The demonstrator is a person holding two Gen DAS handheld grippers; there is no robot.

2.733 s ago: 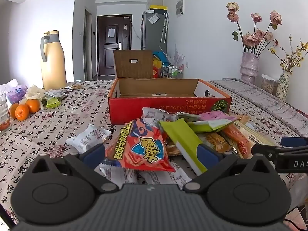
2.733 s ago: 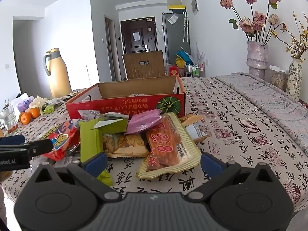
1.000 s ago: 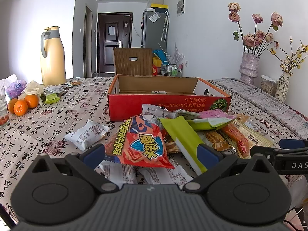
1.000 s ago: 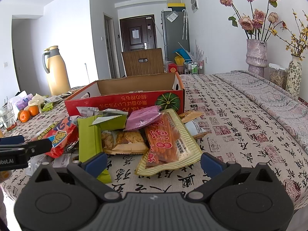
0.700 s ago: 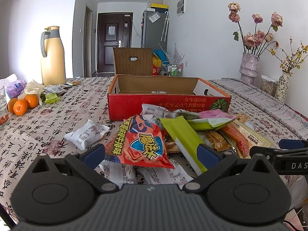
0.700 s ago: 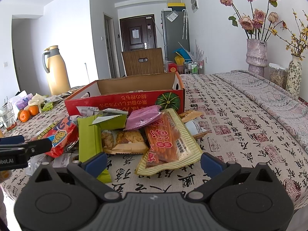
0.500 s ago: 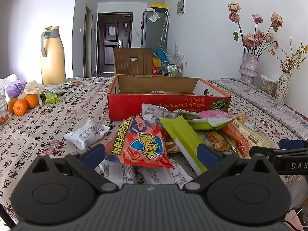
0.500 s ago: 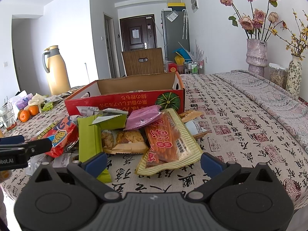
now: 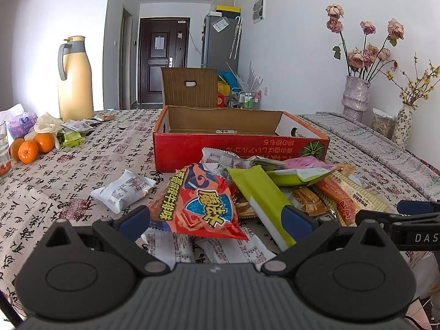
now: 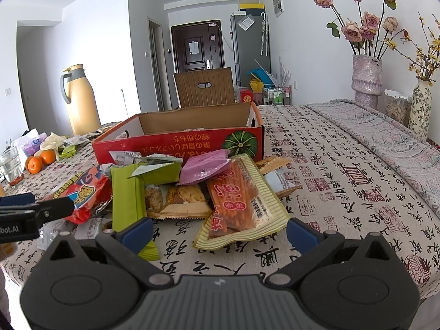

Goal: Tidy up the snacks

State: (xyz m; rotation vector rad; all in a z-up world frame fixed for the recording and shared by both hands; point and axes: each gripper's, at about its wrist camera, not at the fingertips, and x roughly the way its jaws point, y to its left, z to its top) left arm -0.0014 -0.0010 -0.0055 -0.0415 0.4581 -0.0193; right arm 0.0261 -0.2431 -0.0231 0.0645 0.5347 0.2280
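Note:
A heap of snack packets lies on the patterned tablecloth before an open red cardboard box (image 9: 239,151) (image 10: 178,140). My left gripper (image 9: 216,220) stands open, its blue fingertips on either side of a red-orange chip bag (image 9: 202,200) (image 10: 82,192). A lime-green packet (image 9: 264,195) (image 10: 125,192) lies beside that bag. My right gripper (image 10: 218,232) is open too, low over the near end of a striped packet of orange sticks (image 10: 239,200) (image 9: 349,200). A pink packet (image 10: 205,166) tops the heap. A white packet (image 9: 122,189) lies apart on the left. Neither gripper holds anything.
A yellow thermos jug (image 9: 74,79) stands at the far left, with oranges (image 9: 30,148) and small wrappers near it. Two flower vases (image 9: 356,96) and a jar stand along the right wall. A brown chair back (image 9: 189,86) rises behind the box.
Over the last second nothing has visibly moved. Since the oldest frames both views have shifted only slightly, and the snacks lie as before.

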